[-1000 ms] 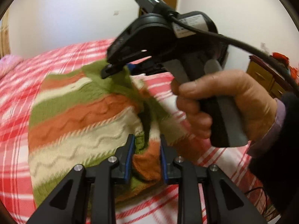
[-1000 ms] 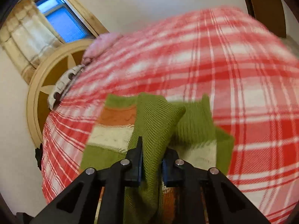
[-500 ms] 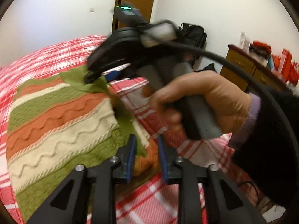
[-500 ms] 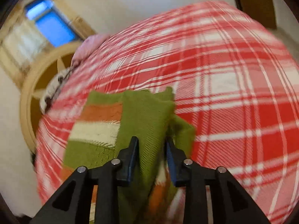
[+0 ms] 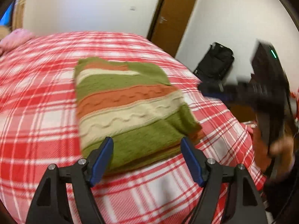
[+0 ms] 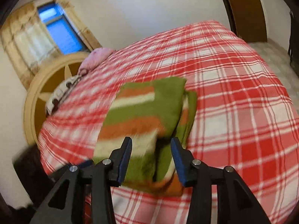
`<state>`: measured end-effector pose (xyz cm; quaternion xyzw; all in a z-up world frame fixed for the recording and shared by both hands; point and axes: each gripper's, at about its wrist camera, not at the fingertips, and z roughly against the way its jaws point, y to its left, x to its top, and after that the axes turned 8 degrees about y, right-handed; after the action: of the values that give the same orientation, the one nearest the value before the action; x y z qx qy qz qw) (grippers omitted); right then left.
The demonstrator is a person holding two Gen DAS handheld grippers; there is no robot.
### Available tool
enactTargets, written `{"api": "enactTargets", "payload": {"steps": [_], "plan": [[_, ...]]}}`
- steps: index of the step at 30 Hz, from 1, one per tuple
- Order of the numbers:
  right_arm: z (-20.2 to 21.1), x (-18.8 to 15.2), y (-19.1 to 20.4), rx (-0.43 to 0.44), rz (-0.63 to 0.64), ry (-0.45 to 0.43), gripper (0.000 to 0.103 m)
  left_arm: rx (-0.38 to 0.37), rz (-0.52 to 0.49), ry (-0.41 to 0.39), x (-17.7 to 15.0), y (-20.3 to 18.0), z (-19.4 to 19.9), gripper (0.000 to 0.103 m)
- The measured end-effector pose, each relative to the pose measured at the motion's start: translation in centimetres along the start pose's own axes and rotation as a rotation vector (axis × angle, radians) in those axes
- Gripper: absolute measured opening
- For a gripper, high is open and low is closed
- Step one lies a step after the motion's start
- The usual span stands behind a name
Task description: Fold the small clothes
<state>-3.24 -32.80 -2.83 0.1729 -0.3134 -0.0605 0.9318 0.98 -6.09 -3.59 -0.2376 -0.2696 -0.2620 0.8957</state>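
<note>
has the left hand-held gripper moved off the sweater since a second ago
Yes. The left hand-held gripper has backed away toward the near edge of the plaid bedspread. Its jaws have just been opening and hold nothing; the striped sweater lies folded beyond them.

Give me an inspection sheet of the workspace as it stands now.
Surface: bed under a red and white plaid cover, blurred in both views.
Job's things: striped knit sweater lies folded in a rectangle on the cover, held by neither gripper.
Clutter: pink pillow at the head end.
Grippers: left gripper open, jaws just widened, nothing between the pads; right gripper open, jaws just widened, clear of the knit.
Cables: nothing seen.
Surroundings: brown door, black bag on the floor, window, round wooden headboard.
</note>
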Motion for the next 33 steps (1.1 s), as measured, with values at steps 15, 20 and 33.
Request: {"api": "enactTargets", "payload": {"steps": [15, 20, 33], "plan": [[-4.2, -5.8, -4.6, 0.118, -0.365, 0.106, 0.008, 0.044, 0.146, -0.046, -1.7, 4.7, 3.3, 0.077], [-4.4, -6.7, -7.1, 0.257, -0.453, 0.091, 0.005, 0.028, 0.171, -0.030, -1.8, 5.4, 2.8, 0.077], [4.1, -6.2, 0.5, 0.103, -0.198, -0.113, 0.093, 0.267, 0.088, 0.009, -1.7, 4.1, 2.2, 0.084]]}}
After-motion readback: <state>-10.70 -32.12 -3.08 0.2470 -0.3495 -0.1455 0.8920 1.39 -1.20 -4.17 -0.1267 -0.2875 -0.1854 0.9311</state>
